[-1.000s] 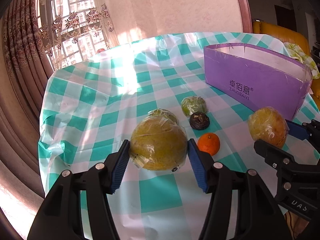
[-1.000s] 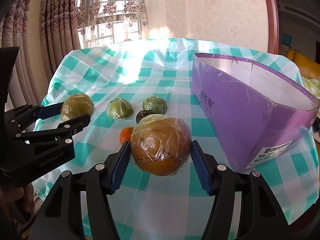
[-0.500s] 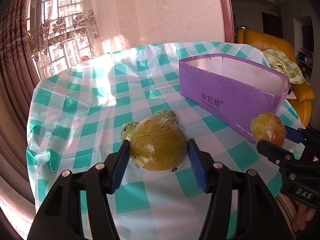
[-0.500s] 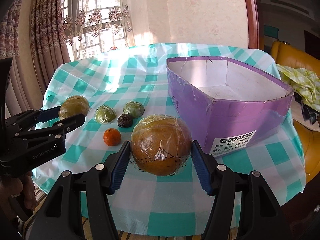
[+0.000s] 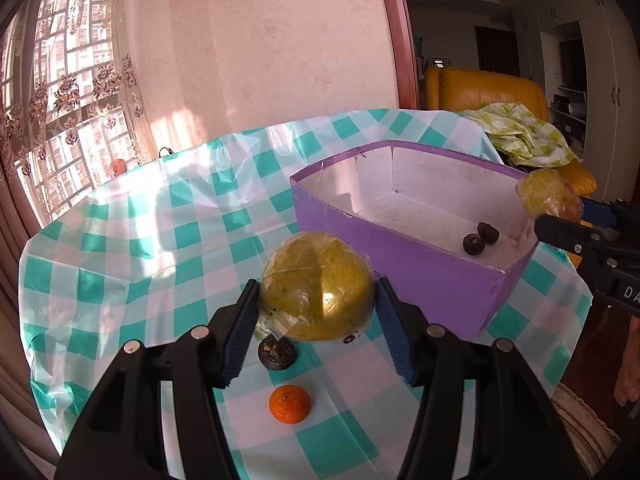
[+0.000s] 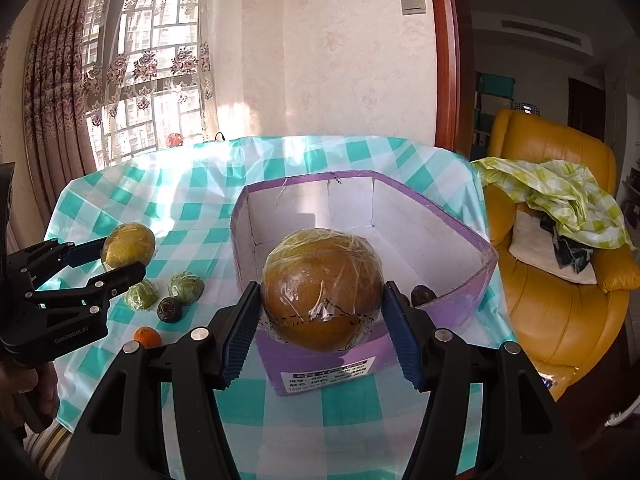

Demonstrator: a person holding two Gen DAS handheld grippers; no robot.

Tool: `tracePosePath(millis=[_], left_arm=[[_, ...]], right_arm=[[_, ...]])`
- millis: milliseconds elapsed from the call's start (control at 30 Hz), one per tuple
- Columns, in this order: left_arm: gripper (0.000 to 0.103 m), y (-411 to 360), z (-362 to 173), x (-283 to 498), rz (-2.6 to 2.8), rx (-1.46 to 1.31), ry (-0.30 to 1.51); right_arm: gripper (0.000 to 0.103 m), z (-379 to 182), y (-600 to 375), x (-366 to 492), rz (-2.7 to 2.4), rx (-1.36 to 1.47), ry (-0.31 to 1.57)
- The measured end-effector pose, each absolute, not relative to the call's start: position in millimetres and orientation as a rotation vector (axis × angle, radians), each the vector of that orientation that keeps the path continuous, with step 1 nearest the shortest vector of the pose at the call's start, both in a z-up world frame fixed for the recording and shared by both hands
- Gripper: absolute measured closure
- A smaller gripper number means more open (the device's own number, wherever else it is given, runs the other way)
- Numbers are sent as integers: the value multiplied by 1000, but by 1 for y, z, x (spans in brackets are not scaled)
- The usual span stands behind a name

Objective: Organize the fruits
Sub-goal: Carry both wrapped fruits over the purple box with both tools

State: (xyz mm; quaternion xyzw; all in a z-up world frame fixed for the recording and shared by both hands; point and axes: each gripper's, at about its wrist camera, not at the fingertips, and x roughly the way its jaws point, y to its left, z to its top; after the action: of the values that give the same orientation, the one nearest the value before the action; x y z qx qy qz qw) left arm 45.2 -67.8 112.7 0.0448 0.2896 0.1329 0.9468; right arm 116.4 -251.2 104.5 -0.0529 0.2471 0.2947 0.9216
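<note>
My left gripper (image 5: pixel 316 312) is shut on a plastic-wrapped yellow-green pomelo (image 5: pixel 316 286), lifted above the checked tablecloth (image 5: pixel 192 240) just left of the purple box (image 5: pixel 424 276). My right gripper (image 6: pixel 322 314) is shut on a wrapped orange-brown pomelo (image 6: pixel 322 288), held over the near rim of the purple box (image 6: pixel 312 364). Two dark round fruits (image 5: pixel 480 238) lie inside the box. On the cloth sit a small orange (image 5: pixel 289 404), a dark fruit (image 5: pixel 277 354) and two wrapped green fruits (image 6: pixel 185 288). The left gripper with its pomelo (image 6: pixel 128 245) also shows at the left in the right wrist view.
A yellow armchair (image 6: pixel 560 304) with a green checked cloth (image 6: pixel 556 196) stands right of the round table. A window with lace curtains (image 6: pixel 160 72) and a pink wall lie behind. The table's edge runs close on the near side.
Both grippers have risen with their pomelos and swung toward the purple box. The right pomelo now hangs over the box's near rim, and the box's inside has come into sight.
</note>
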Motion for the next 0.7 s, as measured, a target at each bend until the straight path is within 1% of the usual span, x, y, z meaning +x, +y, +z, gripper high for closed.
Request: tracePosePath(millis=[233, 467, 700], left_arm=[[45, -68, 124, 115, 201, 92, 640], [45, -56, 133, 197, 182, 15, 705], [45, -44, 145, 272, 195, -82, 755]], right_arm=[[43, 115, -239, 179, 563, -108, 531], [43, 124, -217, 237, 566, -145, 546], [43, 134, -208, 290, 555, -122, 573]])
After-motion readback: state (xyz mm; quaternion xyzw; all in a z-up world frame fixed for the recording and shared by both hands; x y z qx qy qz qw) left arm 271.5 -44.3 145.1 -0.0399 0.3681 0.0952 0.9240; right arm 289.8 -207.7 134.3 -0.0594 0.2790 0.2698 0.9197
